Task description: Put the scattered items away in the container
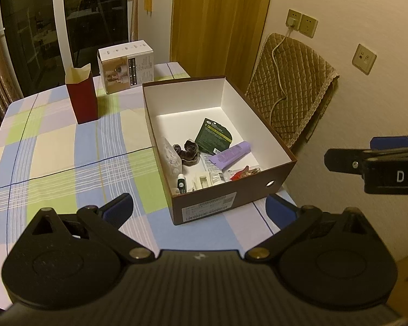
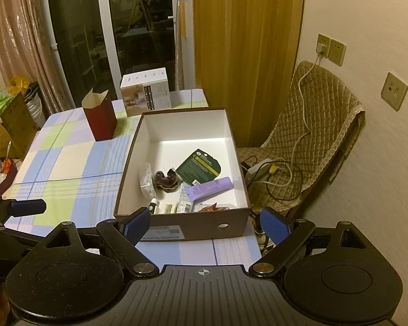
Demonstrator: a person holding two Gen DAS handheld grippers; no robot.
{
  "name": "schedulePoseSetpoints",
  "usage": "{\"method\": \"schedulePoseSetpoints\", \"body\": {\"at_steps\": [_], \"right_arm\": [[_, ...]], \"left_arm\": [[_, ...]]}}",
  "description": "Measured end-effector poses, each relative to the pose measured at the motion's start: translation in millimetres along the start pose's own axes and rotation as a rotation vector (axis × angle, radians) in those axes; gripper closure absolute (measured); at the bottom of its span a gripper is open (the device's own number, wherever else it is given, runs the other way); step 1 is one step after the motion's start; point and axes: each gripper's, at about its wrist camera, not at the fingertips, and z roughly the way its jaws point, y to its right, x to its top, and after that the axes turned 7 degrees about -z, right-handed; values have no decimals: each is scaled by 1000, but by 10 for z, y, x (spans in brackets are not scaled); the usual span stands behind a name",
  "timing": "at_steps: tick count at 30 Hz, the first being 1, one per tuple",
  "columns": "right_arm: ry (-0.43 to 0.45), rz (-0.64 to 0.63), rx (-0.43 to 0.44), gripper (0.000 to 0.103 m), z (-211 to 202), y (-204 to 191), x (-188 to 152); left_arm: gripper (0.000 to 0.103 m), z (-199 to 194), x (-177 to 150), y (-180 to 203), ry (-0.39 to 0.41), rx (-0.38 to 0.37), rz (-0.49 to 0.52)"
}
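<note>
A brown shoebox (image 1: 225, 203) (image 2: 204, 228) with a white inside stands open on the checked tablecloth. In it lie a purple tube (image 1: 232, 154) (image 2: 210, 188), a dark green packet (image 1: 213, 135) (image 2: 200, 166), a dark scrunchie (image 1: 187, 152) (image 2: 166, 180), a clear bag (image 1: 171, 157) (image 2: 147, 180) and several small bottles and packets. My left gripper (image 1: 198, 212) is open and empty, just before the box's near wall. My right gripper (image 2: 205, 225) is open and empty, also at the near wall. Each gripper shows at the other view's edge.
A dark red open carton (image 1: 81, 95) (image 2: 99, 118) and a white printed box (image 1: 126, 66) (image 2: 145, 92) stand at the table's far side. A chair with a quilted cover (image 1: 291, 89) (image 2: 312, 125) and cables stands right of the table, by the wall.
</note>
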Motion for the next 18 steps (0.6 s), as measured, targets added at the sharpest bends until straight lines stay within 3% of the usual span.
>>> {"method": "schedulePoseSetpoints", "body": {"at_steps": [18], "right_arm": [[-3, 2, 2, 10, 15, 0, -22]], "left_arm": [[1, 23, 1, 36, -2, 0, 6]]}}
